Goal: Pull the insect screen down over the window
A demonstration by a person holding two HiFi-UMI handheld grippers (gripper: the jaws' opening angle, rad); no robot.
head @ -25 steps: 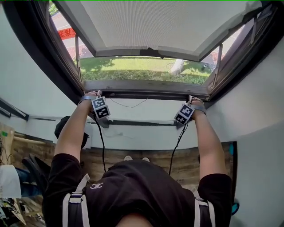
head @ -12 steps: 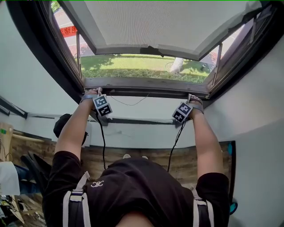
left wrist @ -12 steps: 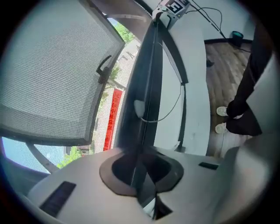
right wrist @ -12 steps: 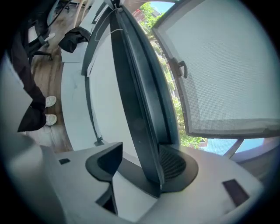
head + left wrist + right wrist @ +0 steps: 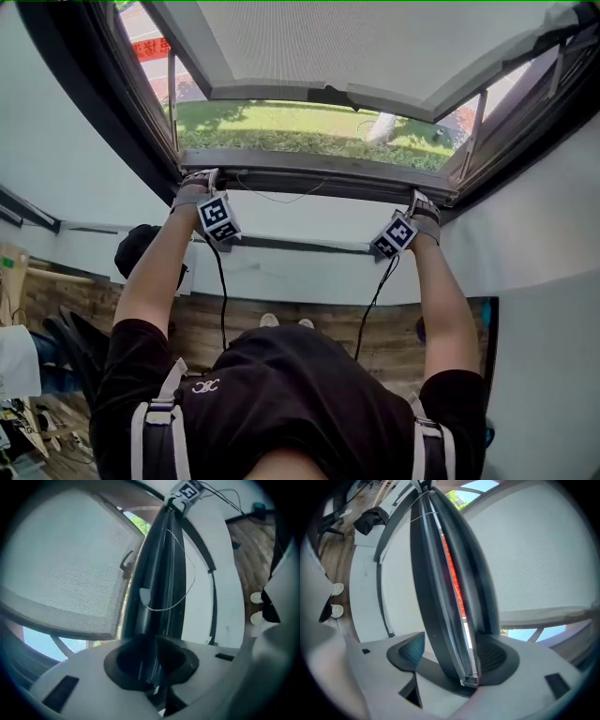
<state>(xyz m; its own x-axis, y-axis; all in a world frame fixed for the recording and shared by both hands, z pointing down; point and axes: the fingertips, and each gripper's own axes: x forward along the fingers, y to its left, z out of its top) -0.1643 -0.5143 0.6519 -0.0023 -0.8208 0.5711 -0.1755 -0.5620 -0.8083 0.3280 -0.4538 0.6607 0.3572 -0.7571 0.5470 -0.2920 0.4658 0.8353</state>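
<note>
Since a second before, both pairs of fingers had just been opening, while the two hands stayed up at the same dark bar. That bar, the insect screen's bottom rail, lay low across the window. It ran along the lower frame just above the white wall, with a thin cord sagging from it. The left gripper stood near the bar's left end. In the left gripper view its fingers were parted with the bar running between them, the dark pads close on either side but not clamped. The right gripper stood near the right end with its fingers spread wide. The bar passed between them, one ribbed pad well clear of it and the other just beside it. Above, a pale-framed, mesh-textured panel with a dark handle tilted outward over the grass. Whether mesh covered the opening below that panel I could not tell.
</note>
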